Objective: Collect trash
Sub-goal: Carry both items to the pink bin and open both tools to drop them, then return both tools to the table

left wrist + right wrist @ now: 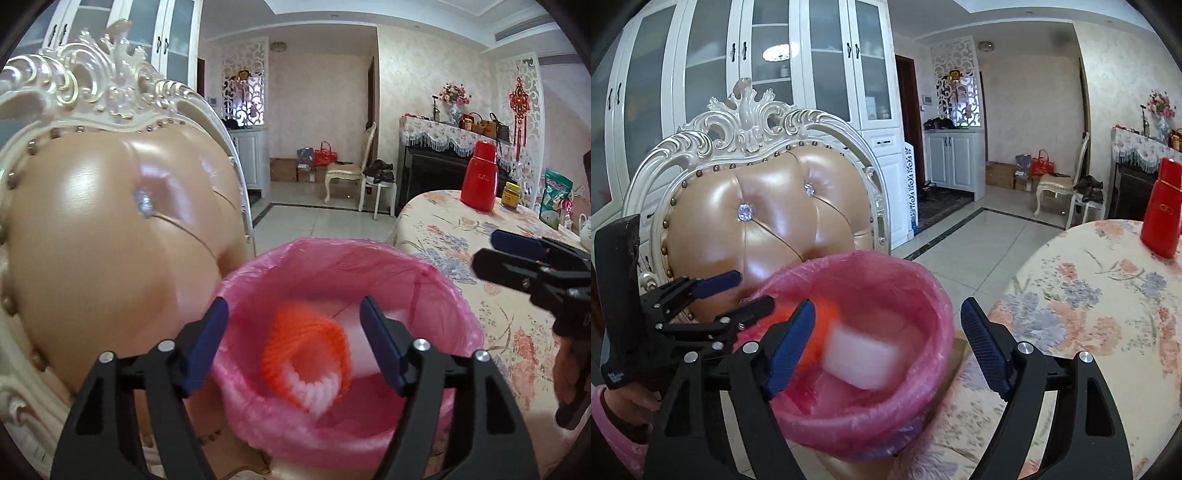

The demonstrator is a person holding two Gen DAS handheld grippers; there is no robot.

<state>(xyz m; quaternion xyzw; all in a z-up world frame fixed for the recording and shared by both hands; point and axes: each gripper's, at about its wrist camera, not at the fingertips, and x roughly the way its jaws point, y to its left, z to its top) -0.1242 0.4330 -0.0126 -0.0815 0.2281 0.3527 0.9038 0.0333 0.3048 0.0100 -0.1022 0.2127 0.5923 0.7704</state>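
Evidently both grippers, left (293,341) and right (888,345), hang spread wide and empty over the bin (436,280), which sits on the chair (92,236) beside the table (461,229) for easy drops. Blurred inside lie orange netting (306,341) and white foam (864,356).

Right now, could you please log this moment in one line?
left claw: open | right claw: open | orange-white trash: blurred inside pink-lined bin

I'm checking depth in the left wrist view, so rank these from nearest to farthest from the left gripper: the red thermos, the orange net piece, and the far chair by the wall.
From the left gripper:
1. orange net piece, right between the fingers, over the pink-lined bin.
2. red thermos, on the floral table to the right.
3. far chair, across the floor by the back wall.
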